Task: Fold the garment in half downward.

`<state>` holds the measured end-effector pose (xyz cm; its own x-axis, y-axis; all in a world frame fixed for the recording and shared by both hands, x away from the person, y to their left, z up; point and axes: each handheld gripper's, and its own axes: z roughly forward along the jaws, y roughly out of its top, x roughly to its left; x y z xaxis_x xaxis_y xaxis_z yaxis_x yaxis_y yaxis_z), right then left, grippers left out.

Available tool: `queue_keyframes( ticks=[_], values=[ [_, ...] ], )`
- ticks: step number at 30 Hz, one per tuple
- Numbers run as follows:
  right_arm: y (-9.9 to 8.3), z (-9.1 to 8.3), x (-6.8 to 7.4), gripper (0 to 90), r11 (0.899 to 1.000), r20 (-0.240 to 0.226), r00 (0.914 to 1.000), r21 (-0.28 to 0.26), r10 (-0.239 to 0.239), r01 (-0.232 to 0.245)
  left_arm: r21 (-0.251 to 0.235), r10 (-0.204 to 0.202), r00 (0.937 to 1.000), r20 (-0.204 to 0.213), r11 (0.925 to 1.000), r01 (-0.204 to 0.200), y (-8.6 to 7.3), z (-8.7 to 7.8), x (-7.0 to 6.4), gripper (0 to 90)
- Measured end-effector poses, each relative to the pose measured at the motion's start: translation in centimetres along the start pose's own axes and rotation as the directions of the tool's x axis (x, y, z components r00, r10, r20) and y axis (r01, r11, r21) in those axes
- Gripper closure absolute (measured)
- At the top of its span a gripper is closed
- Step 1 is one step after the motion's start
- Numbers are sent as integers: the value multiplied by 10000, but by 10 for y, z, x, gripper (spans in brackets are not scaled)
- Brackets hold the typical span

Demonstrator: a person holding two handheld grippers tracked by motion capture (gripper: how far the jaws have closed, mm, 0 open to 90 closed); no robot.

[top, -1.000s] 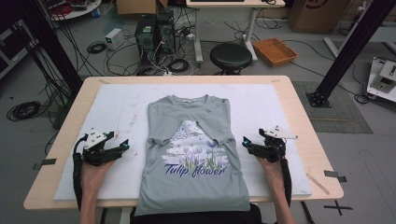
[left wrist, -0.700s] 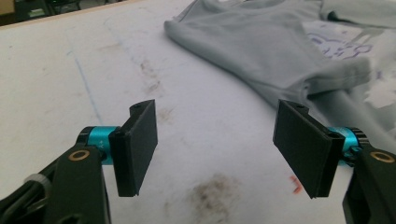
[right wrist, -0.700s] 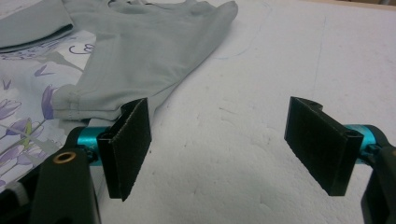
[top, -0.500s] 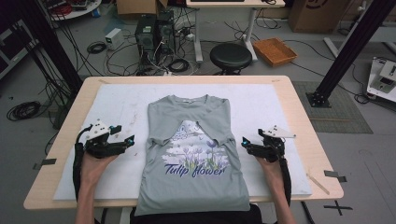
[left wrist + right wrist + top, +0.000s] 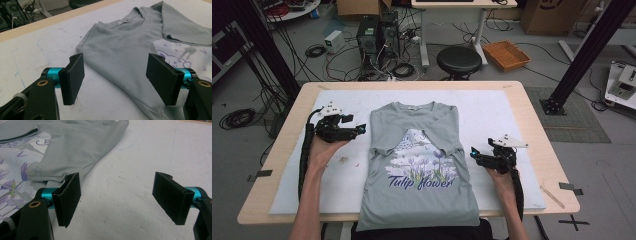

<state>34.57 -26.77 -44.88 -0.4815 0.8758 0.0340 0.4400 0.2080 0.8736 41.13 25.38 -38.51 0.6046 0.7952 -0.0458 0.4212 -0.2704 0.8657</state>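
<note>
the left tongs [image 5: 360, 129] have moved up along the side of the shirt [image 5: 417, 165] since a moment ago. now they sit just beside its top left part, near the shoulder, with both jaws wide apart and nothing in them. in the left gripper view the folded edge of the shirt lies right between the jaws. the right tongs [image 5: 474, 153] have hardly moved. they wait just beside the folded right sleeve [image 5: 75, 150], also wide apart and holding nothing. the shirt lies flat between the two tongs on the white surface [image 5: 512, 125], both sleeves already folded in. it looks like the left tongs are getting ready to pinch the top corner for the next fold.
</note>
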Motion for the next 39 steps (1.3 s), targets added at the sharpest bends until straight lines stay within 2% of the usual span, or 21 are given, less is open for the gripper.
queue_keyframes(
  ticks=[4,5,7,8,9,14,16,18,20,22,27,34,38,39],
  values=[
    [0,1,0,234,10000,-19,10000,40,-38,38,225,-46,10000,34,9997,45,11,13,3,311],
    [0,1,0,234,10000,-19,10000,40,-38,38,248,99,9999,-16,9996,-99,14,18,4,311],
    [0,1,0,234,9999,-30,10000,106,-46,47,835,199,9995,-244,9963,-178,23,34,6,320],
    [0,1,0,234,9999,-29,10000,102,-64,65,835,199,9995,-244,9963,-178,23,34,6,322],
    [0,1,0,235,9999,-22,10000,109,-70,70,935,37,9997,-222,9956,-16,27,43,10,325],
    [1,2,0,237,9998,-21,10000,169,-46,46,1334,-100,9998,-153,9910,120,35,62,20,340],
    [1,2,0,237,9998,-41,10000,167,-78,78,1436,-181,9995,-247,9894,215,36,69,23,340],
    [1,2,0,238,9998,-44,9999,174,-99,100,1665,-362,9990,-252,9852,399,36,78,28,340],
    [1,2,0,237,9998,-50,9999,175,-94,94,1618,-348,9988,-340,9860,399,33,82,31,364],
    [1,2,1,238,9997,-60,9999,206,-91,92,1741,-393,9980,-487,9836,473,25,92,38,378],
    [1,2,1,239,9997,-31,10000,211,-81,82,1993,-723,9965,-422,9767,793,13,103,49,391],
    [1,2,1,241,9997,-24,10000,240,-86,87,1830,-788,9965,-291,9796,828,8,112,50,427],
    [1,2,1,241,9997,-29,10000,249,-78,79,2169,-683,9971,-341,9734,741,2,119,51,448],
    [1,3,1,241,9997,-29,10000,248,-84,85,2089,-733,9967,-360,9747,792,2,119,51,456]
  ],
)
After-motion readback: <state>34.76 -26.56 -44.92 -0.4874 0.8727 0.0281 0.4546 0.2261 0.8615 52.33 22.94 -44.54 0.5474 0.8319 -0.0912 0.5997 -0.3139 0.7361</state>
